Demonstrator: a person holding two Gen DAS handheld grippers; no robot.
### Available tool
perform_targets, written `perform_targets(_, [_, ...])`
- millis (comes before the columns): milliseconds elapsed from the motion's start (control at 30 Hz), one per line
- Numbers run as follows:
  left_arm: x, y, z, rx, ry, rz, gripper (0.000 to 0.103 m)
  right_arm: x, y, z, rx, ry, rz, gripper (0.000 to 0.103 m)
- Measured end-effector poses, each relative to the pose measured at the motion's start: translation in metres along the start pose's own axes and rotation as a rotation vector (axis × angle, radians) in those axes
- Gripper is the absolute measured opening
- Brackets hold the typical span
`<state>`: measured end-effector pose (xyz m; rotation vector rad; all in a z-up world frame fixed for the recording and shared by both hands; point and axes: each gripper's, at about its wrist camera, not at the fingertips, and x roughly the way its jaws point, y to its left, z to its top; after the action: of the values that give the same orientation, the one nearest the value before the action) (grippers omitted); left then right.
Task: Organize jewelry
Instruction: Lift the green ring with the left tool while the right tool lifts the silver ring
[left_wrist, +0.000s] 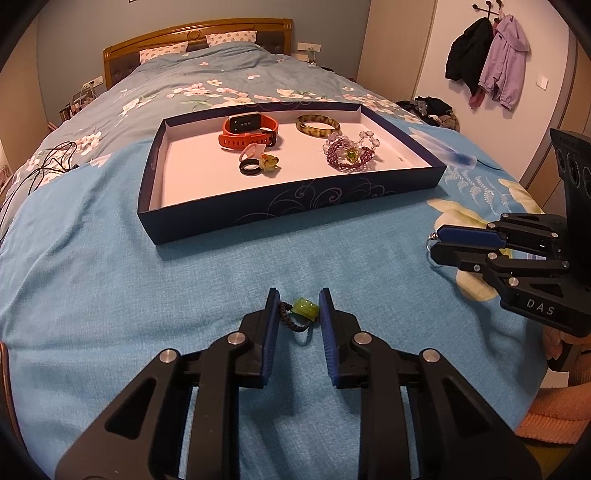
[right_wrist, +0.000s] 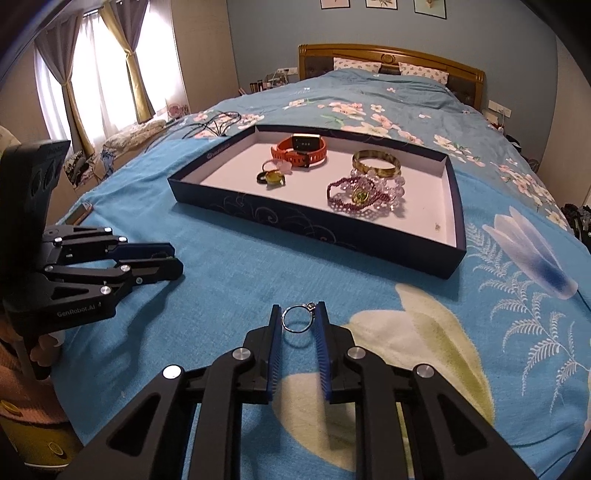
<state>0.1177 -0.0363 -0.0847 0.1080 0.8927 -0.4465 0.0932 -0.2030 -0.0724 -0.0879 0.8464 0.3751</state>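
Jewelry split between tray and blanket right now. Far left on the bedspread: a tangle of black cable (right_wrist: 210, 123), well clear. Near left: left gripper (left_wrist: 298, 301), pads narrowed on a green charm on black cord (left_wrist: 303, 309), down on the blue blanket (left_wrist: 147, 295). Centre, beyond both tools: dark blue tray (left_wrist: 258, 212), near wall standing between grippers and contents. Inside, left to right: black ring (left_wrist: 248, 168), orange watch (left_wrist: 249, 130), amber bangle (left_wrist: 317, 124), purple beaded bracelet (left_wrist: 349, 153). Near right: right gripper (right_wrist: 298, 314), pinching a silver ring (right_wrist: 297, 318) upright between its pads.
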Motion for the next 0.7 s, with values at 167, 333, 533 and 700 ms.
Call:
perform_targets(167, [-0.002,-0.001,0.000,0.003,-0.006,0.004,0.022,-0.003,-0.002,0.001,0.005,-0.019,0.006,0.016])
perform_targets(333, [-0.003,-0.003,-0.001,0.003,-0.011,0.004,0.021,-0.008,-0.005,0.002,0.015,-0.039,0.011,0.016])
perform_targets(533, [-0.007,-0.006,0.000,0.005,-0.027,-0.001,0.021,-0.012,-0.006,0.004,0.019,-0.058,0.020,0.016])
perform_targets(700, [-0.012,-0.010,0.004,0.015,-0.046,0.002,0.021,-0.014,-0.007,0.007,0.023,-0.073,0.022,0.016])
